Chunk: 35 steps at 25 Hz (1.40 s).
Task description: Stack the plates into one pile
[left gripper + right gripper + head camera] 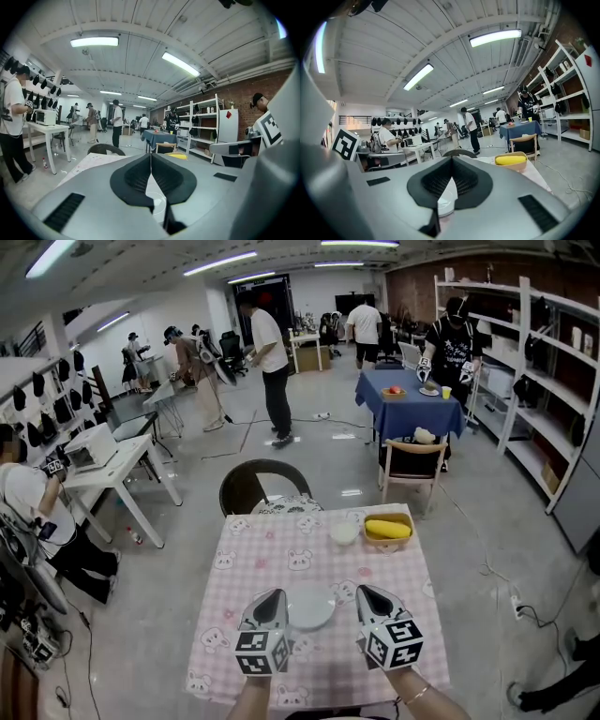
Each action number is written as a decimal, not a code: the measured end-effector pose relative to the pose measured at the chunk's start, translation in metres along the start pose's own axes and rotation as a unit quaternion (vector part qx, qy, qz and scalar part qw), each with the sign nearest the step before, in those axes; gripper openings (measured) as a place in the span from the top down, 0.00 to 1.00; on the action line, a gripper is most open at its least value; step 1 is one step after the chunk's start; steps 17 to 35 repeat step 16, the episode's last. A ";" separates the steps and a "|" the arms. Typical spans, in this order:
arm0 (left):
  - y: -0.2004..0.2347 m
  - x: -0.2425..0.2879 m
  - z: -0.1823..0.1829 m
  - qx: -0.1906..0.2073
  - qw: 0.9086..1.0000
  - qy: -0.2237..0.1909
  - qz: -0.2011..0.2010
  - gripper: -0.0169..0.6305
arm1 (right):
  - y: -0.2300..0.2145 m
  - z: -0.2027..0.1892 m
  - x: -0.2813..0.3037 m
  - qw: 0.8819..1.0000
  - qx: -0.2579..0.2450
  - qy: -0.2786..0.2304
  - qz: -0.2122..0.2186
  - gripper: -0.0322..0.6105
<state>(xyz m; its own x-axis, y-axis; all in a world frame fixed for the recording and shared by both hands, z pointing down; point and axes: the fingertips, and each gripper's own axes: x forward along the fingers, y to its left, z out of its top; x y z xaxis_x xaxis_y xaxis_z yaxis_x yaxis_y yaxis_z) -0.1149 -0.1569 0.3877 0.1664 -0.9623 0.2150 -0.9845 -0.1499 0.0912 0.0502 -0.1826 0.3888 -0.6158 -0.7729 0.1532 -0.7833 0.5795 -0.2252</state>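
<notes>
1. Left gripper (274, 598) and right gripper (366, 593): jaws fully together, nothing held (neither touches a plate).
2. White plate (310, 607) lies between them on table (253, 549); smaller plate (344, 532) sits near far edge.

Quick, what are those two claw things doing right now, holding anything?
Left gripper: closed, holding nothing.
Right gripper: closed, holding nothing.
</notes>
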 end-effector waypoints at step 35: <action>-0.011 0.009 0.008 0.002 1.000 -0.011 0.004 0.94 | -0.017 0.006 -0.004 1.000 0.005 -0.004 -0.004 0.95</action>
